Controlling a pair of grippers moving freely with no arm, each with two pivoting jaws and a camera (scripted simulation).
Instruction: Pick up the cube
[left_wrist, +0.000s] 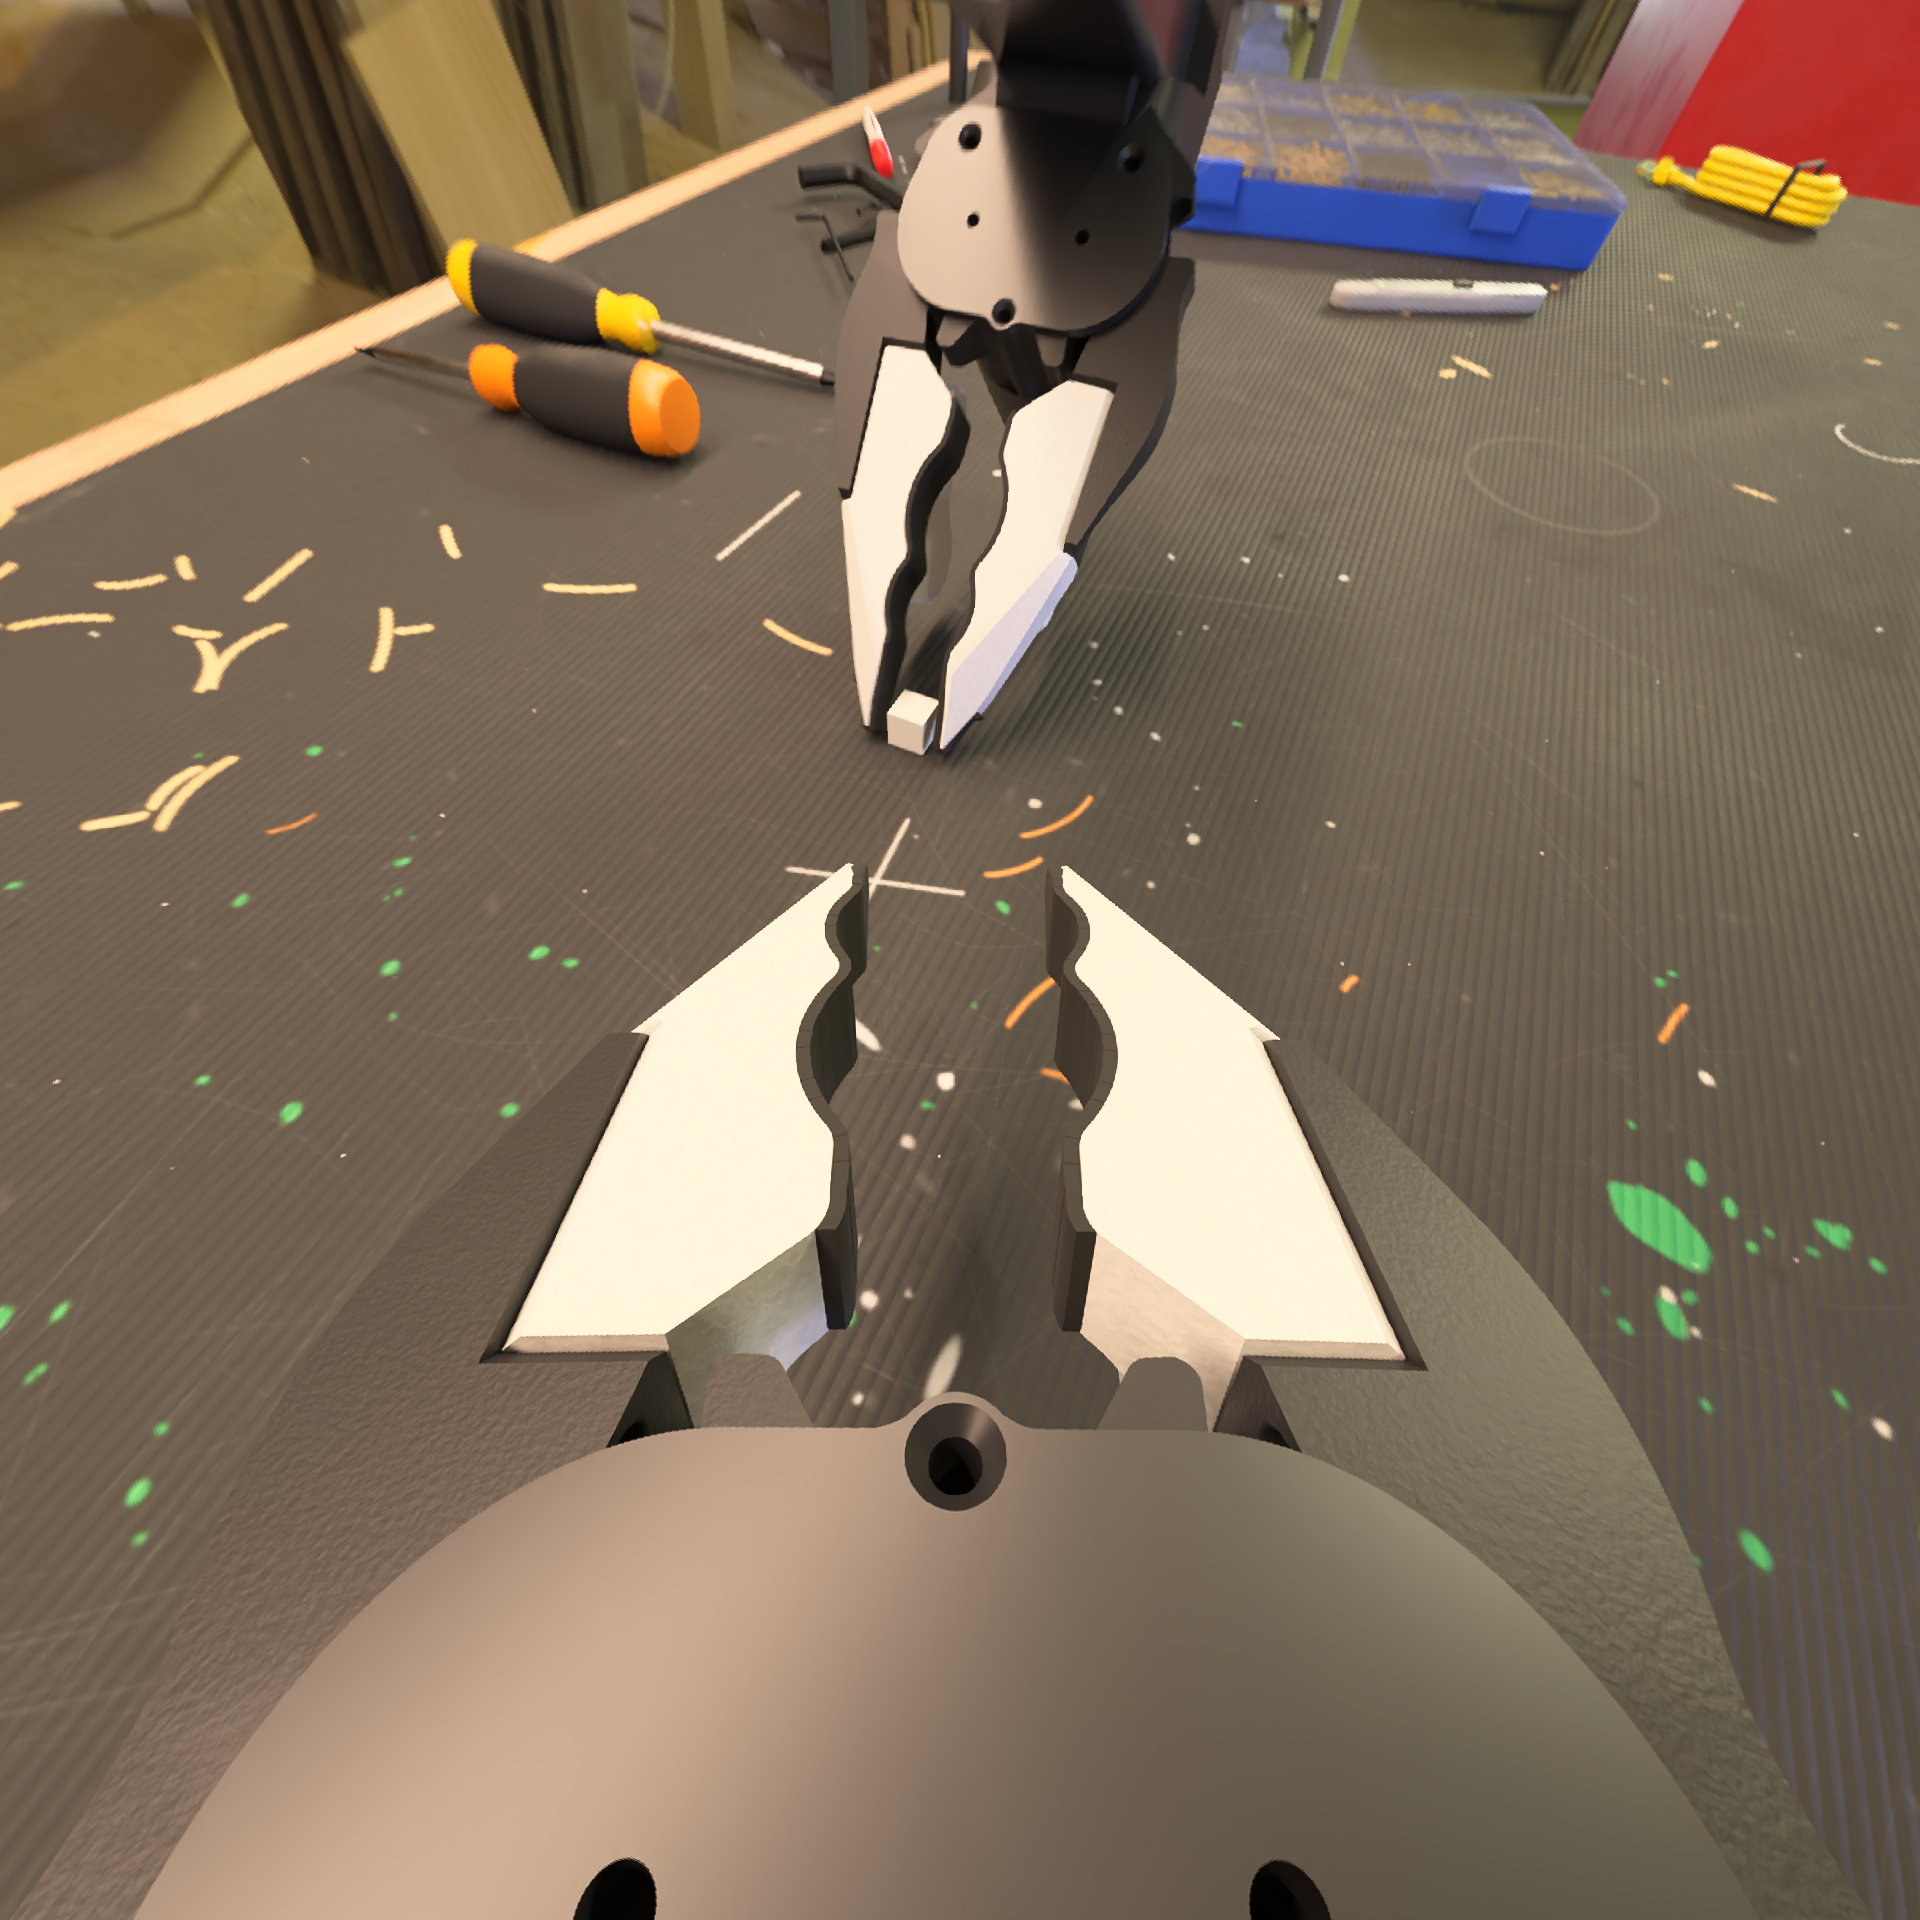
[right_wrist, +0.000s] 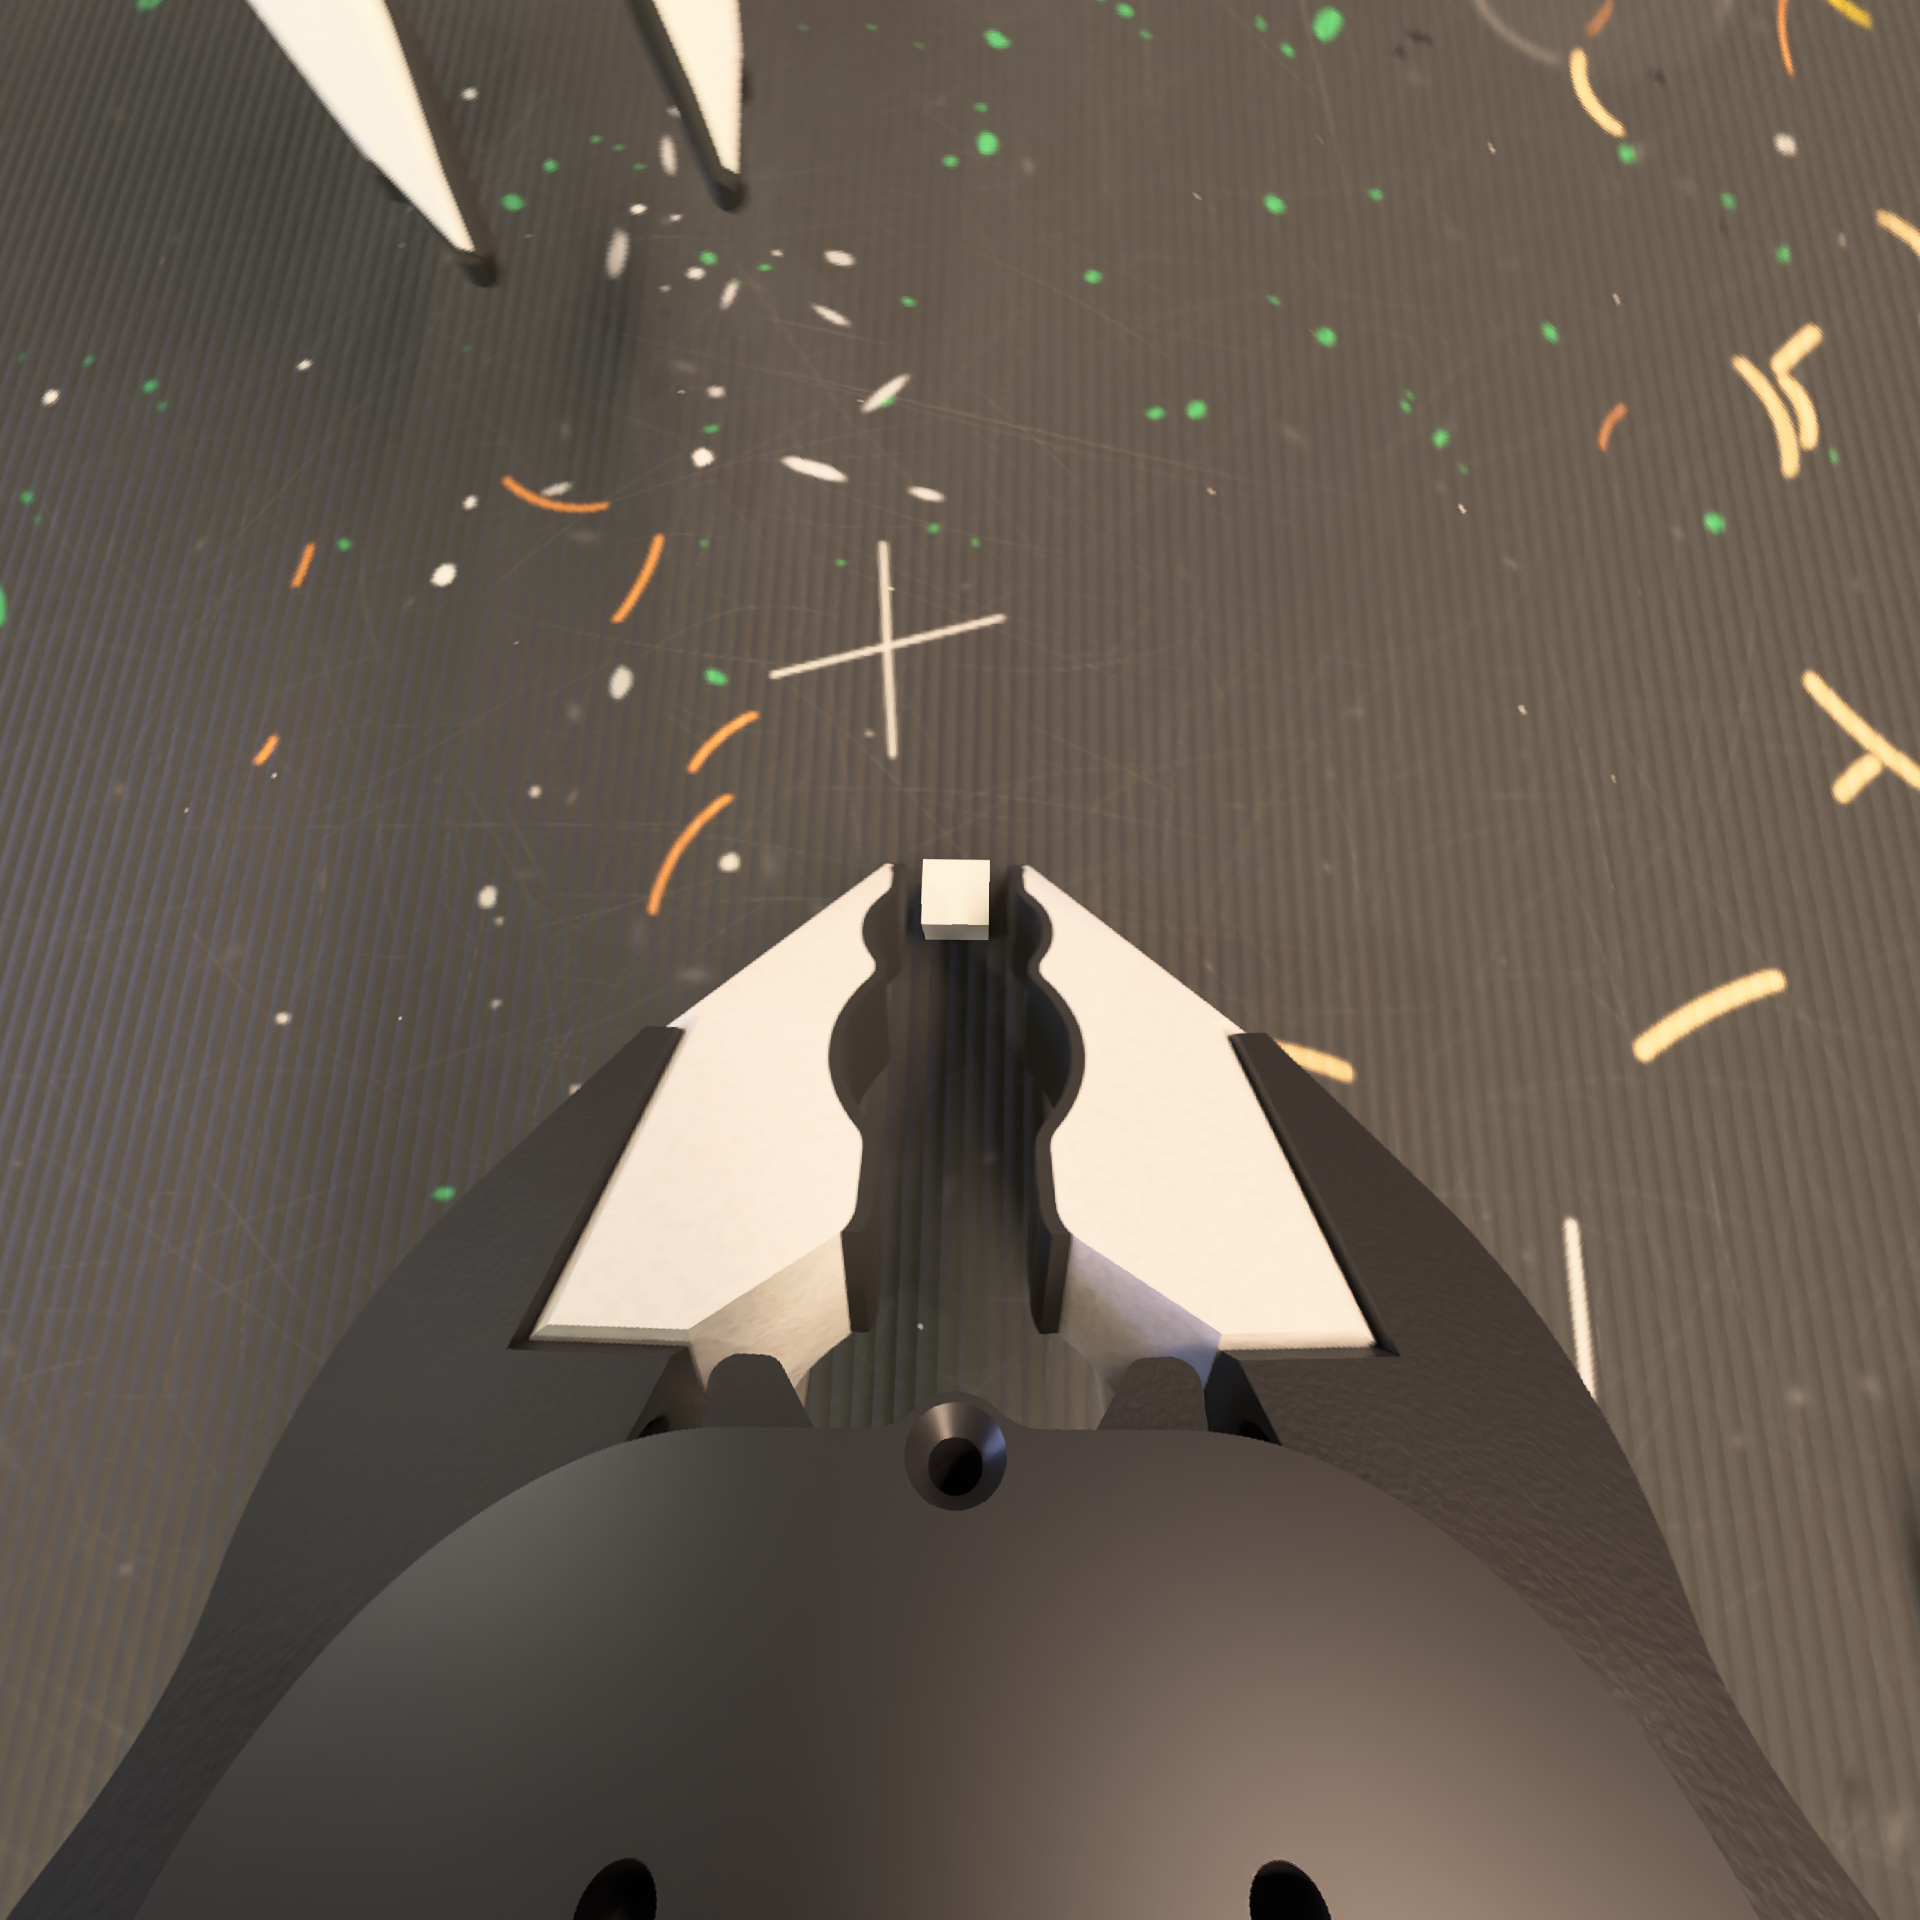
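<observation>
The cube (right_wrist: 954, 899) is small and white and sits between my right gripper's (right_wrist: 957, 881) fingertips, low over the dark mat. The jaws are closed in on it from both sides, and the pads look pressed against its faces. In the left wrist view the cube (left_wrist: 912, 722) shows at the tips of the right gripper (left_wrist: 912, 734), which points steeply down at the mat. My left gripper (left_wrist: 956, 878) is open and empty, low over the mat, a short way in front of the cube. Its fingers also show at the top left of the right wrist view (right_wrist: 603, 234).
Two screwdrivers (left_wrist: 582, 353) lie at the back left near the table's wooden edge (left_wrist: 312, 343). A blue parts box (left_wrist: 1403, 197), a grey knife (left_wrist: 1439, 297) and a yellow cable coil (left_wrist: 1766, 185) lie at the back right. A white cross mark (right_wrist: 886, 644) lies on the mat between the grippers.
</observation>
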